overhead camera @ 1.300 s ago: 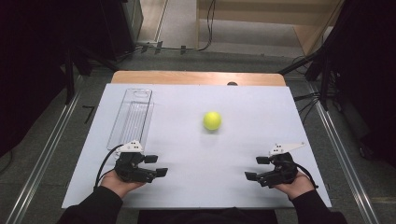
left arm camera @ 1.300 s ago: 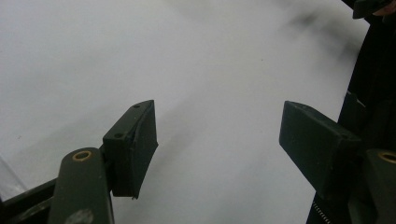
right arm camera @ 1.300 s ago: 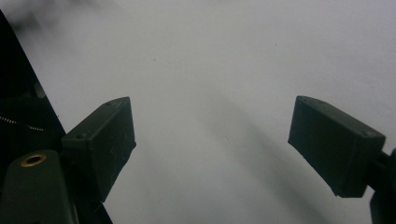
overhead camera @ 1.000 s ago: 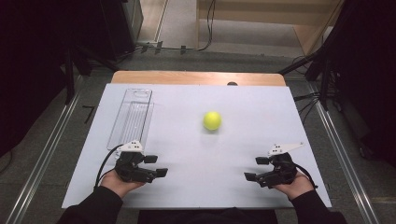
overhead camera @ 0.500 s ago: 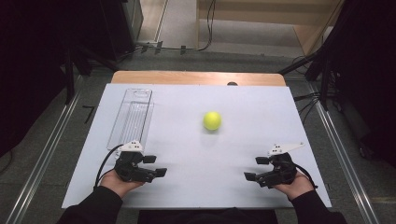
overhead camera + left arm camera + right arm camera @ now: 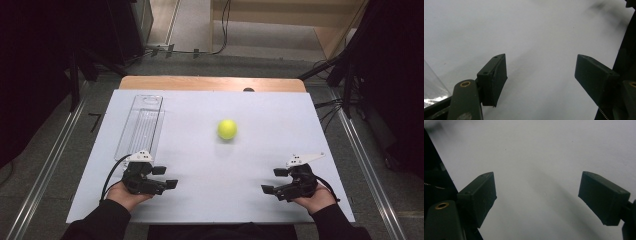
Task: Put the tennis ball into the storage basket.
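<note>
Near me, my left claw (image 6: 161,177) and right claw (image 6: 276,181) rest on the white tabletop (image 6: 260,142), both spread wide and empty, likely poised to start. Farther off, the yellow ball (image 6: 227,129) sits mid-table; the clear tray (image 6: 141,126) lies far left.

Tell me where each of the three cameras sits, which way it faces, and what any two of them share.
High view: fixed above the person's side, looking forward and down on the white table, the yellow ball and the clear tray; forearms, left tongs and right tongs show.
Left gripper view: rides the left tongs, looking along the open jaws at bare table; a tray corner shows.
Right gripper view: rides the right tongs, open jaws over bare table.
Shared: high and left gripper views both show the tray.
</note>
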Action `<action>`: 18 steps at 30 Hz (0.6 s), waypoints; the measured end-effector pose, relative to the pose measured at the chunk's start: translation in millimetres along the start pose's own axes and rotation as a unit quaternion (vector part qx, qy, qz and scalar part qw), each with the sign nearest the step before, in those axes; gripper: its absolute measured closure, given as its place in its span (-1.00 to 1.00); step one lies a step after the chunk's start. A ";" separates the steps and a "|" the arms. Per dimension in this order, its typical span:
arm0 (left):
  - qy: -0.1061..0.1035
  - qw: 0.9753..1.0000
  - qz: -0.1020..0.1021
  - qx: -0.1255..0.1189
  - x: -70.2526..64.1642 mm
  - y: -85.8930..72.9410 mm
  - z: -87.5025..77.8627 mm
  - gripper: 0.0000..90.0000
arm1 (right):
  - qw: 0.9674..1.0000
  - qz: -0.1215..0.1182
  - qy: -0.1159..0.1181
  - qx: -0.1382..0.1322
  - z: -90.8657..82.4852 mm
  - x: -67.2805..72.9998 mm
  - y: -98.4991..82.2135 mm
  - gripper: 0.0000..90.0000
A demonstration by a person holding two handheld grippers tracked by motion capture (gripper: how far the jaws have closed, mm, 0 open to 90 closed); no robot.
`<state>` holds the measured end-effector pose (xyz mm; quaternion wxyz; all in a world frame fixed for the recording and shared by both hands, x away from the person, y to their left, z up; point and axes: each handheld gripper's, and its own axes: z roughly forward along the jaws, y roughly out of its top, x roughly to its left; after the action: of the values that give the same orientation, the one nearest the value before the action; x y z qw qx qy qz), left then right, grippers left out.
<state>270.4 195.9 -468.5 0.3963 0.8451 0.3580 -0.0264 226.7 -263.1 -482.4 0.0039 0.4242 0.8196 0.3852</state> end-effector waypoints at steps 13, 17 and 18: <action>0.007 1.000 -0.004 0.003 0.7 0.0 0.7 -0.40 | 1.000 0.000 0.000 0.003 0.5 0.4 0.0 -0.72; 0.006 1.000 -0.005 0.004 0.7 1.1 0.5 -0.40 | 1.000 0.000 0.000 0.001 0.5 0.1 -0.1 -0.72; 0.006 1.000 -0.005 0.004 0.7 1.1 0.5 -0.40 | 1.000 0.000 0.000 0.001 0.5 0.1 -0.1 -0.72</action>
<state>271.7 195.5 -468.3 0.3903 0.8450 0.3647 -0.0248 226.7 -262.8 -482.8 0.0037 0.4244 0.8201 0.3839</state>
